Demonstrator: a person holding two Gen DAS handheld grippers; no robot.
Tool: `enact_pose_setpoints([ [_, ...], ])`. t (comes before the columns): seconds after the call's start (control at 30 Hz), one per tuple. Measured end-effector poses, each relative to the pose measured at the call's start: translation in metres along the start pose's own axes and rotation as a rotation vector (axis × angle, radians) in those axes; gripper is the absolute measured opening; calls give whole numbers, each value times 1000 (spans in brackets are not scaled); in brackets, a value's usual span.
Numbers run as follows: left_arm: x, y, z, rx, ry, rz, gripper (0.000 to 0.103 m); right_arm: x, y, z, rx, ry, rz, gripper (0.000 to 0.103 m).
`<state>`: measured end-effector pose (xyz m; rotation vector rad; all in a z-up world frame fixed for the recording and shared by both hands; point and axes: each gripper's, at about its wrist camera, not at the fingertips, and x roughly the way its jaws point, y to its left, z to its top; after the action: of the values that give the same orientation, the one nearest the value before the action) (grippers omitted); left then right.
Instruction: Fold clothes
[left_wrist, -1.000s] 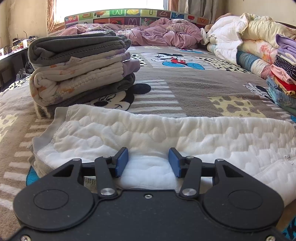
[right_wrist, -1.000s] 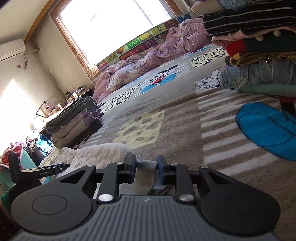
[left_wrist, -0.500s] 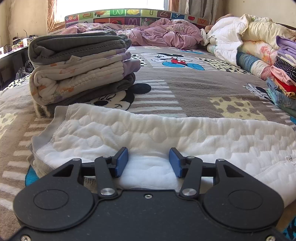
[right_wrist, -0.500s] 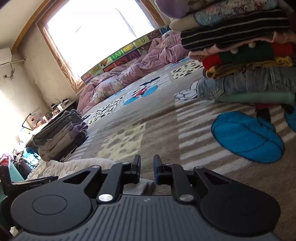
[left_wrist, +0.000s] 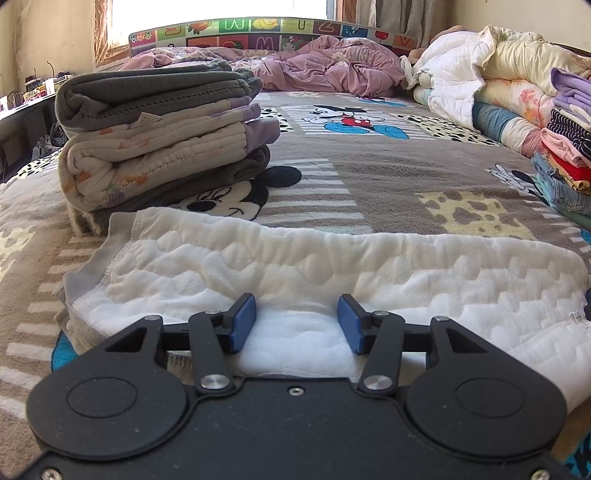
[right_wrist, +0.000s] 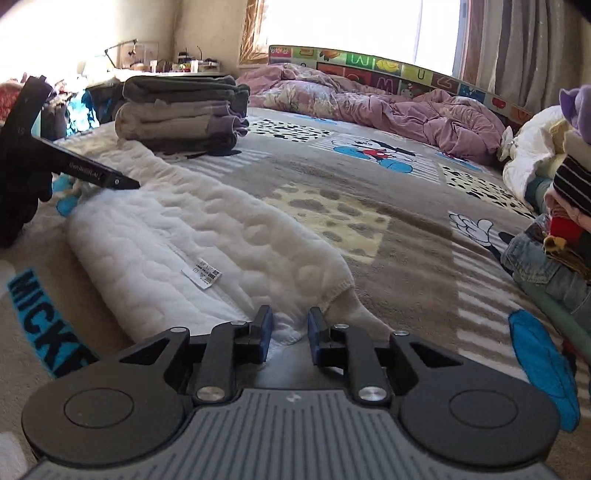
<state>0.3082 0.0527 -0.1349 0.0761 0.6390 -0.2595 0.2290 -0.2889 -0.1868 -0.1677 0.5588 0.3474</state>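
The white quilted garment (left_wrist: 295, 273) lies folded on the grey cartoon blanket (left_wrist: 388, 184), long axis left to right before me. My left gripper (left_wrist: 296, 325), jaws apart, straddles its near edge; my right gripper (right_wrist: 290, 334), also released, straddles the right end.

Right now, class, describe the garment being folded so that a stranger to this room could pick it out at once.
Start at the Mickey Mouse blanket covering the bed. In front of the folded stack on its left lies the white quilted garment, spread out, with the left claw and the right claw at its edge. Unlike the folded and stacked clothes around it, it is plain white, with a small care label.
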Motion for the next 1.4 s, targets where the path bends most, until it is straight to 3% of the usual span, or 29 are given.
enact_pose_setpoints([
  [0.2,0,-1,0,5,0,0,50,-13,-3,7,60,-73,26,35],
  [0.27,-1,-1,0,4,0,-2,50,-7,-2,9,71,-72,30,49],
  [0.33,-6,-1,2,-4,-5,2,50,14,-14,0,144,18,39,50],
  [0.4,-17,0,7,-3,-37,51,47,5,-22,3,191,-10,40,48],
  [0.47,-29,4,12,-27,-98,109,46,-10,-15,7,163,-93,26,48],
  [0.57,-38,-3,16,-34,-164,38,44,-22,-2,11,117,-179,33,48],
  [0.63,-30,-26,13,12,-136,-36,45,-14,11,11,79,-160,61,47],
  [0.77,-1,-54,-2,122,10,-49,55,4,19,4,76,-69,80,48],
  [0.83,-1,-22,8,-18,42,-111,54,8,14,3,111,-49,93,48],
  [0.87,-5,-4,11,-75,28,-101,52,8,10,2,134,-49,103,48],
  [0.93,-12,33,11,-157,3,19,51,8,7,0,156,-50,115,48],
  [0.97,-14,60,7,-246,11,32,51,9,7,-1,157,-52,116,48],
  [1.03,-16,106,-2,-434,32,-37,17,8,6,-3,166,-59,125,48],
  [1.1,-29,125,-2,-488,9,80,10,7,4,-3,180,-62,134,48],
  [1.17,-42,133,-2,-534,-37,98,24,7,2,-4,188,-67,140,48],
  [1.2,-49,136,-2,-561,-54,97,43,7,2,-5,190,-70,141,48],
  [1.27,-58,143,-4,-619,-89,82,45,7,2,-5,191,-74,143,49],
  [1.4,-47,147,-7,-680,-75,43,45,7,3,-6,191,-83,141,49],
])
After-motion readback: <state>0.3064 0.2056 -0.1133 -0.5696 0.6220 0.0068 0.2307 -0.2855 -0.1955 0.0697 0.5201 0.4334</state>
